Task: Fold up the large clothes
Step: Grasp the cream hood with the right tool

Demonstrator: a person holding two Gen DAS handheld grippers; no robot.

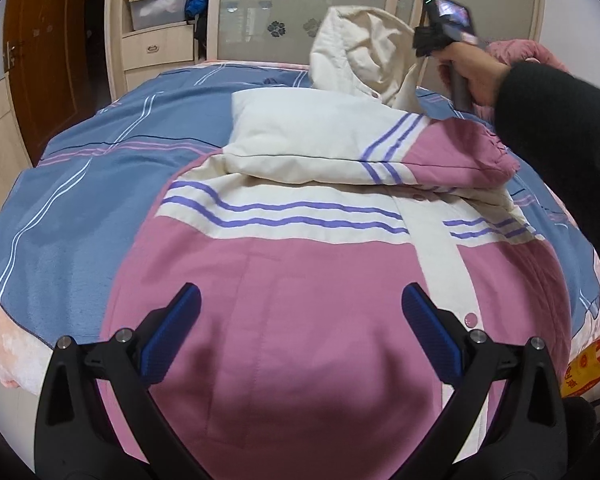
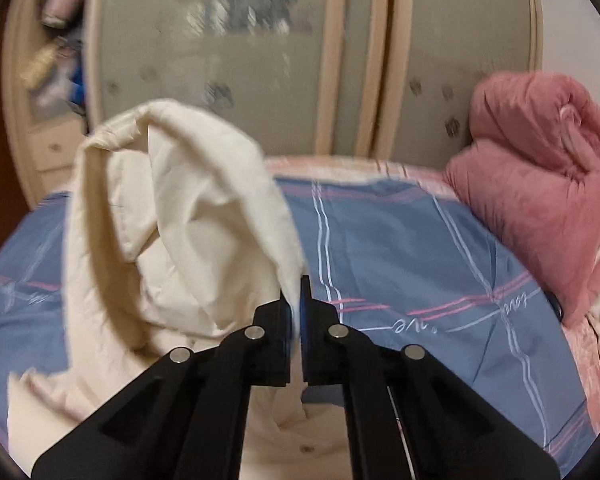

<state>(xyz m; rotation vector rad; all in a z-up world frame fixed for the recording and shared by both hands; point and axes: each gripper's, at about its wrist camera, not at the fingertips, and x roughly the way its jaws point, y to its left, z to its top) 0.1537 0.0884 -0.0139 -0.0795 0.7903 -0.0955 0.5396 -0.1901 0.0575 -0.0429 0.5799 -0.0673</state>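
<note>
A pink and cream jacket (image 1: 300, 280) with purple stripes lies front up on the bed, one sleeve (image 1: 340, 148) folded across its chest. My left gripper (image 1: 300, 320) hovers open just above the pink lower front, nothing between its blue pads (image 1: 176, 328). The cream hood (image 1: 360, 56) is lifted off the bed at the far side. My right gripper (image 2: 300, 300) is shut on the hood's edge (image 2: 292, 280), and the hood (image 2: 172, 208) hangs up and to the left of it. In the left wrist view a hand (image 1: 468, 72) in a dark sleeve holds that right gripper (image 1: 424, 46).
The bed has a blue sheet (image 1: 80, 208) with white and pink lines. A rolled pink quilt (image 2: 540, 184) sits at the bed's far right. A wardrobe (image 1: 284, 8) with frosted doors stands behind, shelves and drawers (image 1: 160, 48) to its left. A yellow bag (image 1: 592, 364) lies at the right edge.
</note>
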